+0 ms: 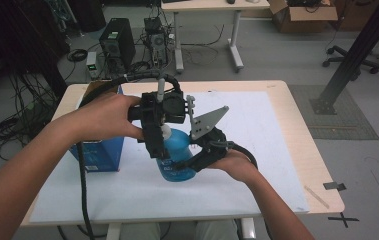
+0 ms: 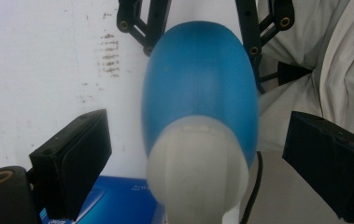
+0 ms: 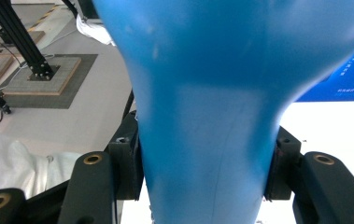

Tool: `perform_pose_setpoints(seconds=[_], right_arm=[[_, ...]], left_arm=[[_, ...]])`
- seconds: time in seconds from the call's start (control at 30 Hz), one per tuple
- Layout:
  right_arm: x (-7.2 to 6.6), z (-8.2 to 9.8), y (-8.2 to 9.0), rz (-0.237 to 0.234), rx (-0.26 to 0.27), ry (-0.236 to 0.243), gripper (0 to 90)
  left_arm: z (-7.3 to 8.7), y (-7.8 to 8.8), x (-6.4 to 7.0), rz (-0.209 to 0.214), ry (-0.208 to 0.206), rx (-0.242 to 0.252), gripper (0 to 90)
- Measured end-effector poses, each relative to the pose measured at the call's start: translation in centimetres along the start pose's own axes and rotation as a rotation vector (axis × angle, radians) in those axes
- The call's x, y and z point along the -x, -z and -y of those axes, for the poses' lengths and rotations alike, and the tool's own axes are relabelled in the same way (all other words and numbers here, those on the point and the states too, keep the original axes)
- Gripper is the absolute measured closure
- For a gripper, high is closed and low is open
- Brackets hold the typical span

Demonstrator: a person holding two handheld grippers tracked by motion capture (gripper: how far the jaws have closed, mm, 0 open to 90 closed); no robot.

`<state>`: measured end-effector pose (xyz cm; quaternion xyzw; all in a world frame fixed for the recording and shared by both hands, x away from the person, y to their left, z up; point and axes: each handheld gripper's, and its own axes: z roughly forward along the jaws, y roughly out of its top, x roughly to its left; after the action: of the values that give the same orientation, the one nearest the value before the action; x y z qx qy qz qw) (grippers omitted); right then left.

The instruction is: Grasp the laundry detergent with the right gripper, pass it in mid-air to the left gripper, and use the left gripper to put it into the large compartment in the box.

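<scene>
Nearest the person, the right gripper (image 1: 189, 161) comes in from about five o'clock and clamps its black, matte jaws on the lower body of a blue bottle (image 1: 177, 157). In the right gripper view the jaw pads press both flanks of the bottle (image 3: 207, 116), whose smooth, slightly glossy plastic flares from a narrow waist to a broad bulge.

The bottle stands at the middle of a white mat (image 1: 257, 130) on a pale wooden table (image 1: 297, 115). It is rounded and bulbous, topped by a white domed cap (image 2: 198, 158) of duller plastic.

Above it, the left gripper (image 1: 158, 145) points down from about eleven o'clock. Its jaws stand wide, one on each side of the cap and clear of it, holding nothing.

At nine o'clock of the bottle, just beside it, sits a blue cardboard box (image 1: 97, 152) with flat printed faces.
</scene>
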<state>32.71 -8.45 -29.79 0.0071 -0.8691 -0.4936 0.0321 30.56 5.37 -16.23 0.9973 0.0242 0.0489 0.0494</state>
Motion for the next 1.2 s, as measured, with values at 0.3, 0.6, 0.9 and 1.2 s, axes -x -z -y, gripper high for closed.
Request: perform_pose_setpoints(seconds=[0.3, 0.6, 0.9, 1.2], right_arm=[[0.0, -0.3, 0.0, 0.007, 0.012, 0.002, 44.3], [0.0, -0.4, 0.3, 0.011, 0.018, 0.008, 44.3], [0.0, -0.3, 0.3, 0.014, 0.016, 0.009, 44.3], [0.0, -0.3, 0.3, 0.015, 0.019, 0.007, 44.3]], left_arm=[[-0.1, -0.6, -0.1, 0.005, 0.001, -0.003, 8.1], [-0.1, -1.3, -0.4, 0.013, 0.003, -0.006, 9.6], [-0.1, -1.3, -0.5, 0.027, -0.008, 0.003, 17.5], [-0.2, -1.3, -0.5, 0.039, -0.011, 0.001, 22.6]])
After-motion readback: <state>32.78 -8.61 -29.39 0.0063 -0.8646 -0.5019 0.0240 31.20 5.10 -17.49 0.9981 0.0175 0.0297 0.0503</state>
